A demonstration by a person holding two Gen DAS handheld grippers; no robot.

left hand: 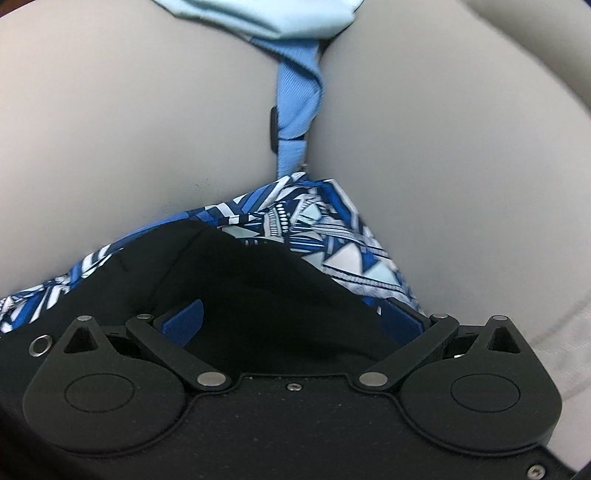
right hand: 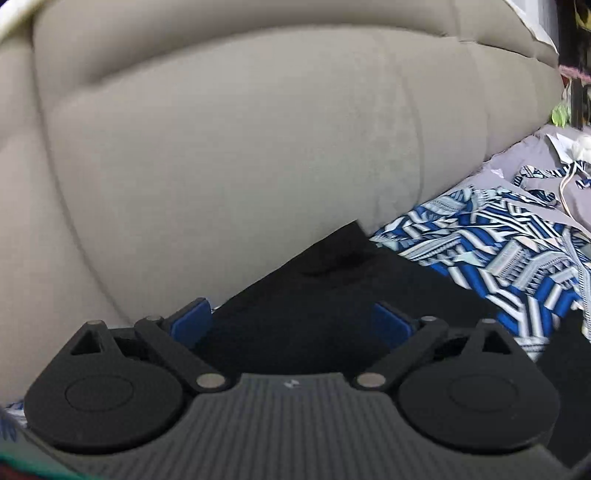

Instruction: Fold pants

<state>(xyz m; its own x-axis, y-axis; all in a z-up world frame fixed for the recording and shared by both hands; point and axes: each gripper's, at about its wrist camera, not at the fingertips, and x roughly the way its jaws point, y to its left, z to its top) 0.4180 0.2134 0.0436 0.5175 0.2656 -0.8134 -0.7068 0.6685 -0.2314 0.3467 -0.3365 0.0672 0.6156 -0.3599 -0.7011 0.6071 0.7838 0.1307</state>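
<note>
Through my left wrist camera, I am looking down at the black pants (left hand: 266,295), which are filling the space between my left gripper (left hand: 291,321) fingers. Its blue pads (left hand: 184,321) are standing wide apart at about eight and four o'clock of the cloth, and the fabric is lying between them without being pinched. Beyond the pants, toward twelve o'clock, a blue patterned sheet (left hand: 321,229) is peeking out, and farther up a blue strap (left hand: 297,107) is running to a pale blue cloth (left hand: 266,18) at the top edge, wedged between the grey cushions (left hand: 110,129).

Through my right wrist camera, I am seeing the same black pants (right hand: 314,306) spreading from between my right gripper (right hand: 291,321) fingers toward a corner at about one o'clock, just against the grey upholstered headboard (right hand: 221,147). This gripper's pads (right hand: 192,321) are also standing wide, nothing clamped. The patterned sheet (right hand: 498,251) is stretching away at three o'clock, with a grey garment (right hand: 524,170) and a white cord (right hand: 565,184) lying on it farther off.

My judgement is that I am sitting at the grasp stage of a fold: both grippers are poised over an edge of the pants, neither one closed. The next move is asking me to lower both sets of fingers so that one pad is sliding under the cloth edge, to close both together, and then to be lifting evenly so the fold is landing square. How many layers are lying under me I cannot tell, since the black fabric is showing almost no detail.
</note>
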